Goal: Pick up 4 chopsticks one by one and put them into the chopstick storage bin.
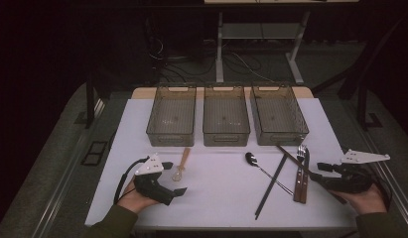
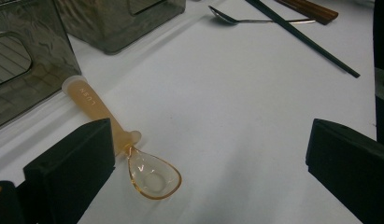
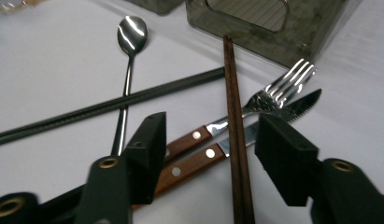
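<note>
A brown wooden chopstick [image 3: 234,116] runs lengthwise between the jaws of my right gripper [image 3: 212,123], with a gap on each side, so the pads do not press it. It crosses a wood-handled fork [image 3: 283,86] and knife [image 3: 297,105]. In the high view this right gripper [image 1: 318,172] sits at the table's right over the brown chopstick [image 1: 291,156]. My left gripper [image 1: 175,178] rests open at the front left. Its jaws [image 2: 210,135] stand wide, with an amber plastic spoon [image 2: 152,175] lying just past the left jaw.
Three empty grey bins [image 1: 171,114] [image 1: 225,116] [image 1: 280,116] line the far edge of the white table cover [image 1: 221,198]. A metal spoon [image 1: 251,158] and a long black chopstick [image 1: 273,181] lie crossed in the middle right.
</note>
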A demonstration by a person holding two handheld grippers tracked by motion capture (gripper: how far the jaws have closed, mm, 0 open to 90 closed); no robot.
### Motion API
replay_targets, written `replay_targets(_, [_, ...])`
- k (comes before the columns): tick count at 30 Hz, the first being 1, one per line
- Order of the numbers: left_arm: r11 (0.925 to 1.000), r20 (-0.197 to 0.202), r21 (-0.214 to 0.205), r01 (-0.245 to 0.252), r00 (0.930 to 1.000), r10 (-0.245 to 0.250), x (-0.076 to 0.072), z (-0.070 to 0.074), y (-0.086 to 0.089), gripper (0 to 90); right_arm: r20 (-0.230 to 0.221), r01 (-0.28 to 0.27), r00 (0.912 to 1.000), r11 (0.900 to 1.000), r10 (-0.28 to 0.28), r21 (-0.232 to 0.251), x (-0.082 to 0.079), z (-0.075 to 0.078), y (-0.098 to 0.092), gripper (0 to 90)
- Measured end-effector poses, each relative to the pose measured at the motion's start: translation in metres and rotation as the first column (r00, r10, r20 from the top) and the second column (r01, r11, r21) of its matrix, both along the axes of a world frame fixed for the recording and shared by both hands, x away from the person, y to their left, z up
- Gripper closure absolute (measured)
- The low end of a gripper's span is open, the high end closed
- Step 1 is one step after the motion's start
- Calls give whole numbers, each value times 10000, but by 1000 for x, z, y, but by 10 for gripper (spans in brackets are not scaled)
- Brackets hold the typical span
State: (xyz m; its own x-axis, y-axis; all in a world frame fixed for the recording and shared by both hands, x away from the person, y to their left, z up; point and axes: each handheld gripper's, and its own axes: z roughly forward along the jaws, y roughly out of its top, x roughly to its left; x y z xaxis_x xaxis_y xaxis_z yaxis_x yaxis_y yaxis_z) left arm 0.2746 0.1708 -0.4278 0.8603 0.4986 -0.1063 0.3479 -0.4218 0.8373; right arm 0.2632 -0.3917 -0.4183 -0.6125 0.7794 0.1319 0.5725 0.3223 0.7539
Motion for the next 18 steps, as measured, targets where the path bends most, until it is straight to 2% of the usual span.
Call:
replay_targets(1, [10000,1,2,1,10000,-1,0,0,0,6,-45,-9,10000,9999,9,-124,0,-1,-2,512])
replay_targets(4, [10000,2,-1,-1,10000,1,0,0,0,7,-71,80,9999,9998,-81,-162,0,-2,-5,545])
replay_targets(8, [10000,5,2,1,10000,-1,0,0,0,9,-69,317,9995,9989,-319,-341,-1,-2,-12,656])
replay_targets(12, [10000,5,18,49,10000,-49,-1,0,-1,17,-173,333,9993,9986,-340,-410,-2,-3,-14,703])
replay_targets(14, [10000,-3,-3,54,10000,-54,-1,0,-1,18,-370,258,9989,9980,-280,-584,-1,-5,-15,737])
replay_targets(18, [10000,2,21,42,10000,-42,0,0,0,18,-439,312,9984,9958,-350,-858,0,-7,-15,772])
